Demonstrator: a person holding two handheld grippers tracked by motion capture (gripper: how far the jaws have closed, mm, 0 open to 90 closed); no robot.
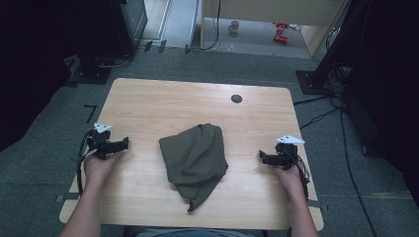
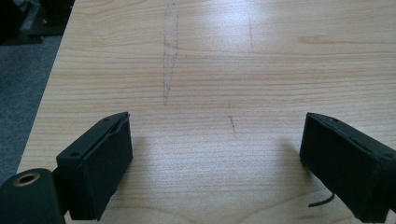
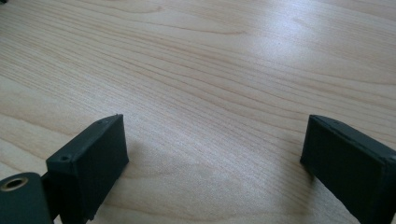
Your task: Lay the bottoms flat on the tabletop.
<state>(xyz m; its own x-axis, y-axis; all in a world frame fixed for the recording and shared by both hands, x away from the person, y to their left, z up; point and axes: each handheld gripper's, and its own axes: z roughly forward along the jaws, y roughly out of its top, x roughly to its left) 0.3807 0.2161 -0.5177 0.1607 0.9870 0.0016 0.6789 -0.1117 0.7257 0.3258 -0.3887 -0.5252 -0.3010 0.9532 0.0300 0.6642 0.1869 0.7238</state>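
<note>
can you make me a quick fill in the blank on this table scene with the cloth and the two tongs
1. The olive cloth lies crumpled ____ the two tongs.
2. The left tongs have their jaws ____, with bare wood in the gap.
3. The right tongs hold ____.
4. The table top is made of light ____.

Missing words: between; open; nothing; wood

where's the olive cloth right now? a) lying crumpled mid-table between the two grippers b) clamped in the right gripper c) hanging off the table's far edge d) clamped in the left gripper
a: the olive cloth lies bunched in the middle of the table, apart from the left gripper and the right gripper, whose jaws stand wide open over bare wood in both gripper views.
</note>
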